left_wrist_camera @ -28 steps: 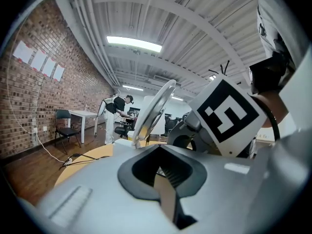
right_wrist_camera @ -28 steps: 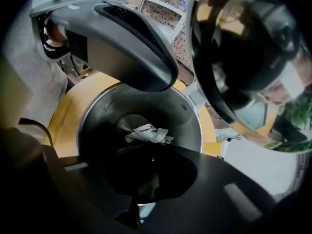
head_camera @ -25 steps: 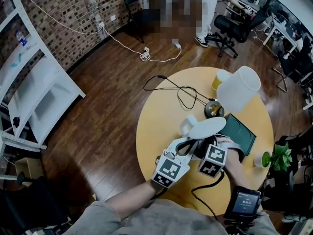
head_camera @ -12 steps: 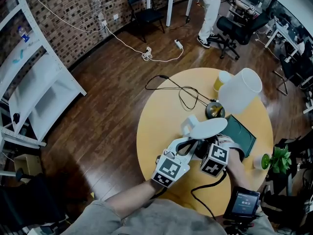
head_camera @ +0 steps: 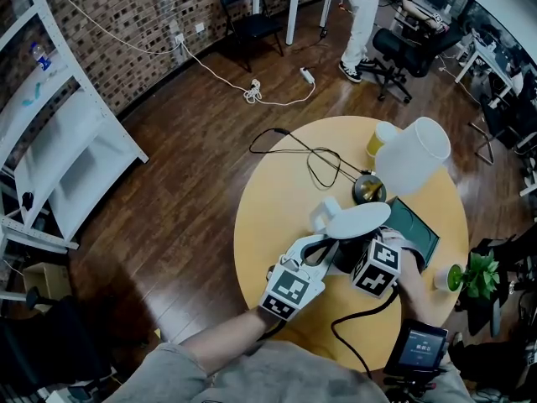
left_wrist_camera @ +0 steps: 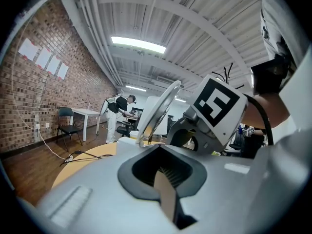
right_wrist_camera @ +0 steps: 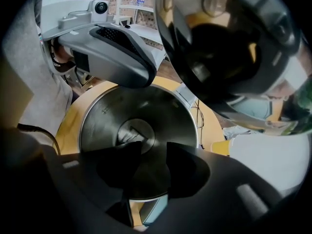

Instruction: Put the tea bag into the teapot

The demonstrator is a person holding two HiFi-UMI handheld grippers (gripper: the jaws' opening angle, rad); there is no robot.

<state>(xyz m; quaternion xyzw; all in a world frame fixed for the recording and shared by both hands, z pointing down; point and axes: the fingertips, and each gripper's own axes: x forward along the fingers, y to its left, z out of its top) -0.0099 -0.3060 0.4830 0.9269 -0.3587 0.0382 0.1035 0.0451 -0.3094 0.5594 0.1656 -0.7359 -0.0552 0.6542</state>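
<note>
One tea bag (right_wrist_camera: 132, 133) inside teapot (right_wrist_camera: 96, 123)

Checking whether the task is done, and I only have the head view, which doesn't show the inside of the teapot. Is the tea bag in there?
Observer: Yes. In the right gripper view the tea bag lies on the steel bottom of the teapot.
Operator: Is the right tool clear of it?
Observer: The right tool hangs above the teapot's mouth. Its jaws have just been opening and stand apart with nothing between them.
Operator: And the lid?
Observer: The left gripper view shows the left tool shut on the lower edge of the lid, which is tilted up and away from the opening.
</note>
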